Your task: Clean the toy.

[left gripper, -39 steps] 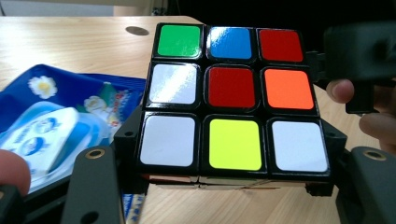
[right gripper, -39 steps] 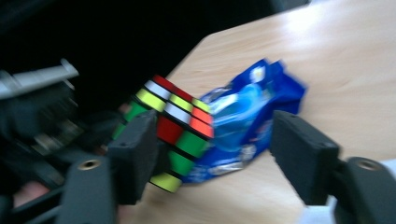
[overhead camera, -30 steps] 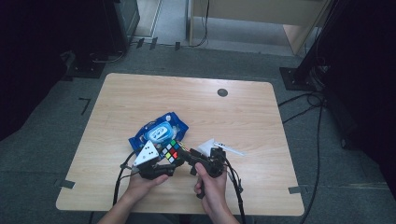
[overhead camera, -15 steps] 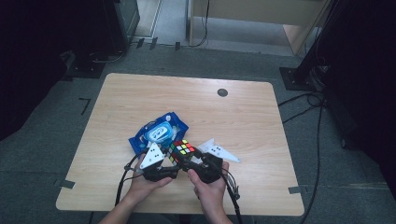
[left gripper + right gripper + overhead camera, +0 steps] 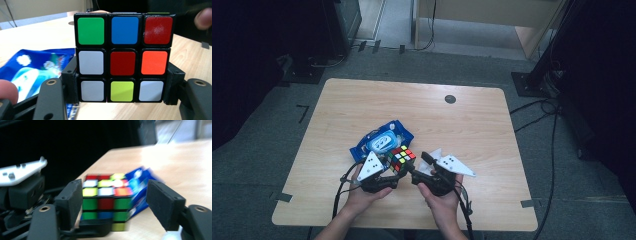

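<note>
cube (image 5: pixel 401 158) sits low in the middle of the high view, clamped by the left gripper (image 5: pixel 398 170), with the right gripper (image 5: pixel 419 165) just beside it. left gripper view: jaws press the cube's (image 5: pixel 123 57) bottom layer from both sides. right gripper view, blurred: the jaws have just opened a little and stand apart, the cube (image 5: pixel 106 197) beyond them, the blue packet (image 5: pixel 140 187) behind.

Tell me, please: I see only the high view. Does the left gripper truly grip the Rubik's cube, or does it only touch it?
Observer: It grips. In the left gripper view, the left gripper presses its pads on two opposite sides of the Rubik's cube, at the lower layers.
Operator: And the right gripper?
Observer: In the right gripper view, the right gripper has the cube between its jaws, which have just been opening. One jaw stands clear of the cube, and the blue packet shows through that gap.
</note>
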A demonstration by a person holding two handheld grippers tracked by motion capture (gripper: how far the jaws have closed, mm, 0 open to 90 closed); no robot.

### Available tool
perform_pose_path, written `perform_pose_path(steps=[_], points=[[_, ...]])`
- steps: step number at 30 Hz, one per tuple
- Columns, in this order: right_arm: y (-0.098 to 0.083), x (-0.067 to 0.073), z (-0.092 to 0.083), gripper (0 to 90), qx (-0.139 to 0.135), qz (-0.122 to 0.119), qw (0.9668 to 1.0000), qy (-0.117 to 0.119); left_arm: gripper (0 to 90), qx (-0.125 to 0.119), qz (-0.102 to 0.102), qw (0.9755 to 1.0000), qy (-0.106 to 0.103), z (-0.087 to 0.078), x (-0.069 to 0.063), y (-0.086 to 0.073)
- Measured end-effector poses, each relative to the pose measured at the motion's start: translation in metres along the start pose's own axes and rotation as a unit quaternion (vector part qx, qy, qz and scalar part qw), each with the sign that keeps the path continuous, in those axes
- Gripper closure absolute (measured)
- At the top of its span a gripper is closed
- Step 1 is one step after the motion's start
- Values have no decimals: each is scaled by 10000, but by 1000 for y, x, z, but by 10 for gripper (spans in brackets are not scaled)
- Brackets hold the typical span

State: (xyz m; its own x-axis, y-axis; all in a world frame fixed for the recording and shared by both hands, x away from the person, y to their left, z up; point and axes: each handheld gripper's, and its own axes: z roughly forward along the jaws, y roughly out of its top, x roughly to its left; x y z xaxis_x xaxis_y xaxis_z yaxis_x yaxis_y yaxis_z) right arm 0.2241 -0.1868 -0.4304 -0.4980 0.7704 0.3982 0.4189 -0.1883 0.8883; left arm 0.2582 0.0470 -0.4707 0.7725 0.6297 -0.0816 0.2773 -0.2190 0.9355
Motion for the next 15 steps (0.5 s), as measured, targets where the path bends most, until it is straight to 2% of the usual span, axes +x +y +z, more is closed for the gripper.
perform_pose_path(steps=[2, 4, 5, 7, 8, 10, 13, 14, 15], points=[[5, -12, -4, 325, 38, 120, 9997, -198, 342, -21, -52, 10000, 49, -2, 5, 0], [4, -25, -1, 336, 269, 56, 9974, -667, 342, -7, -70, 9999, 95, -3, 7, 0], [1, -31, 3, 340, 526, -63, 9942, -940, 342, -3, -66, 9999, 95, -3, 8, 0], [-10, -42, 16, 316, 1114, -408, 9849, -1259, 342, 11, -66, 9999, 88, -3, 8, 0], [-16, -47, 22, 311, 1320, -564, 9802, -1364, 342, 29, -51, 9999, 81, -2, 8, 0], [-30, -55, 33, 301, 1547, -887, 9707, -1613, 342, 41, -28, 10000, 58, -1, 7, -1], [-45, -65, 45, 326, 1837, -1152, 9612, -1704, 342, 81, 21, 10000, 16, -1, 6, -1], [-48, -68, 47, 365, 1928, -1174, 9588, -1723, 342, 96, 22, 10000, 15, -1, 6, -2], [-50, -71, 48, 407, 1983, -1165, 9578, -1723, 342, 104, 9, 9999, 8, 0, 6, -2]])
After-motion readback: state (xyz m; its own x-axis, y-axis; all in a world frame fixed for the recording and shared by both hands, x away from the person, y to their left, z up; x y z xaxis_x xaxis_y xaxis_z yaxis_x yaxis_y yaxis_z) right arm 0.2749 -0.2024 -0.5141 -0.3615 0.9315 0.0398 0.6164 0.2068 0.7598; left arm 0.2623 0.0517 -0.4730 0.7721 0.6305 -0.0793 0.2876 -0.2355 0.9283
